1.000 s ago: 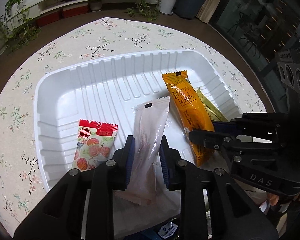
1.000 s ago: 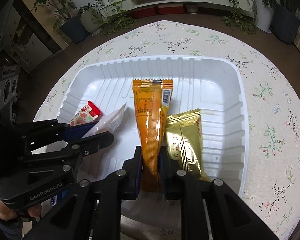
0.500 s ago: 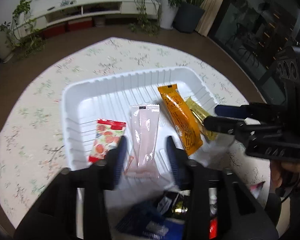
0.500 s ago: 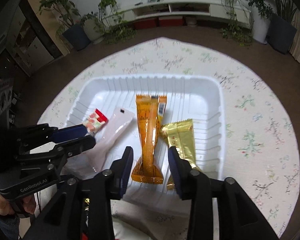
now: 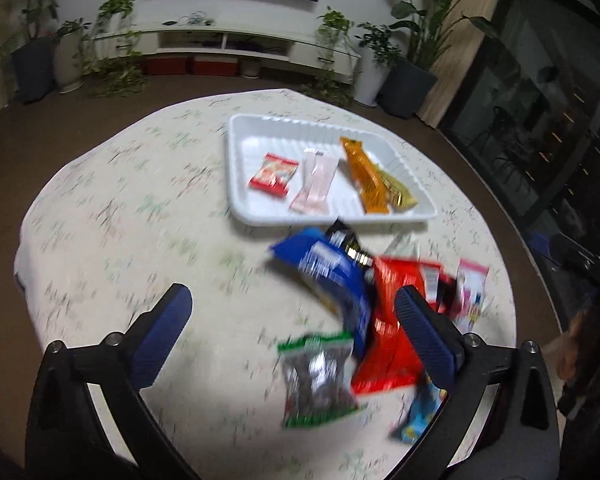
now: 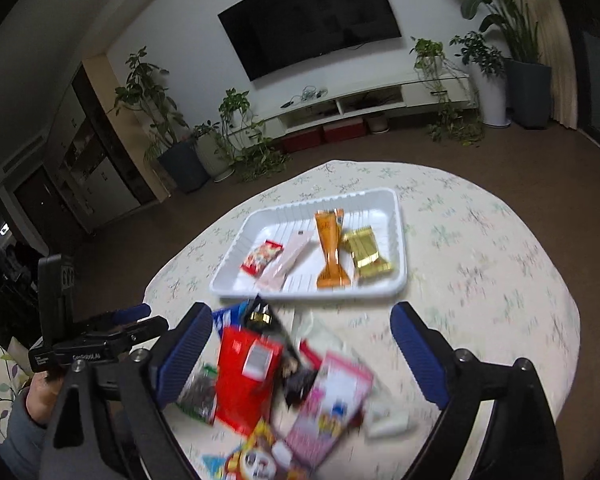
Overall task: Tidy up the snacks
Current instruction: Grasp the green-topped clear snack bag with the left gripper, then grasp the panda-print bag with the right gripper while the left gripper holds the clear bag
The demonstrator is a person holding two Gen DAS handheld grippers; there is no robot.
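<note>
Now, step in hand: picking the next snacks from the loose pile for the white tray.
Left claw: jaws spread wide, holding nothing, hanging above the counter.
Right claw: jaws just as wide, nothing in them, above the pile.
Tray: at 12 o'clock from both claws, holding 4 packets in a row: red-edged candy bag, pale pink stick, orange bar, gold packet.
Pile: on the counter just at the tray's 6 o'clock edge; blue bag overlapping the red bag, green-topped foil bag at 6 o'clock of them, pink pack on the right.
How I'd do it: take a top or outer packet with each claw, grip a sealed end, not the middle, and lay it in the bare tray floor at 12 o'clock, parallel to the row.
Changed since 1 second ago: my left claw was clamped on the pink stick and my right on the orange bar, low in the tray; both packets now lie free there, and both claws have let go, opened fully and pulled back high over the pile.
</note>
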